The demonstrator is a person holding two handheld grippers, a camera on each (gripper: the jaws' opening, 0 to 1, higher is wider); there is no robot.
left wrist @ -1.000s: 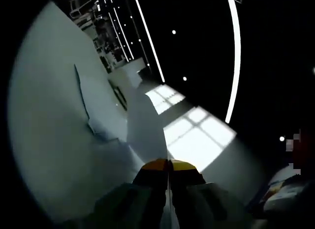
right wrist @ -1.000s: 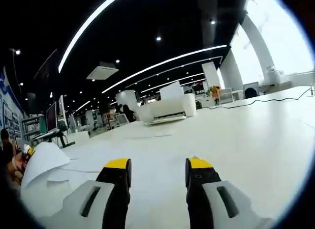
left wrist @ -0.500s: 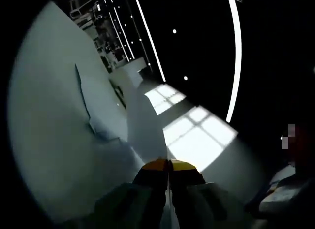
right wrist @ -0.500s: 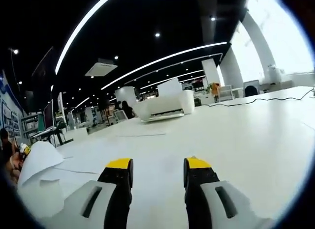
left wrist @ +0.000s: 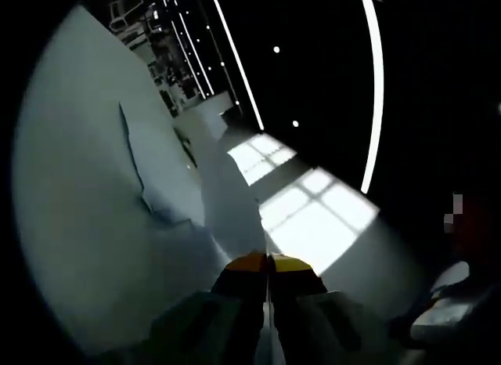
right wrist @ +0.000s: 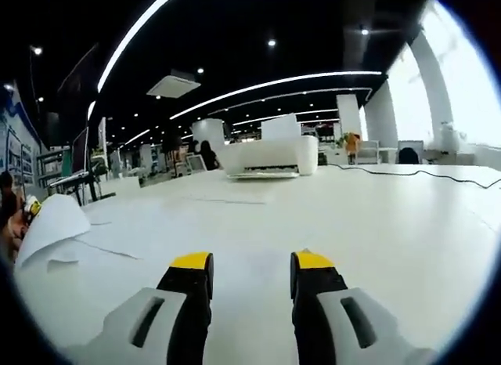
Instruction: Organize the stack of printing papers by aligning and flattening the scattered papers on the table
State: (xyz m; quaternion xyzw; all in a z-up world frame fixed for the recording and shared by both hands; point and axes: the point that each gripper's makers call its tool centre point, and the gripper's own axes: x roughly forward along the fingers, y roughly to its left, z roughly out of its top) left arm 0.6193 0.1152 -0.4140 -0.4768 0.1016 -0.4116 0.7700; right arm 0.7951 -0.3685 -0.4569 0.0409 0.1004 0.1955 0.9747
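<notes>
The left hand-held gripper (left wrist: 267, 263) pinches a sheet of paper (left wrist: 231, 200) between pressed-together yellow tips, the sheet's long axis running away from the jaws over the white tabletop (left wrist: 70, 200). In the right gripper view, the right hand-held gripper (right wrist: 242, 265) hovers spread above the tabletop, a curled sheet (right wrist: 48, 224) at far left, a white printer (right wrist: 272, 155) beyond.

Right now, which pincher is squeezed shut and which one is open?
The left gripper is shut, pinching a sheet of paper; the right gripper is open, holding nothing.
</notes>
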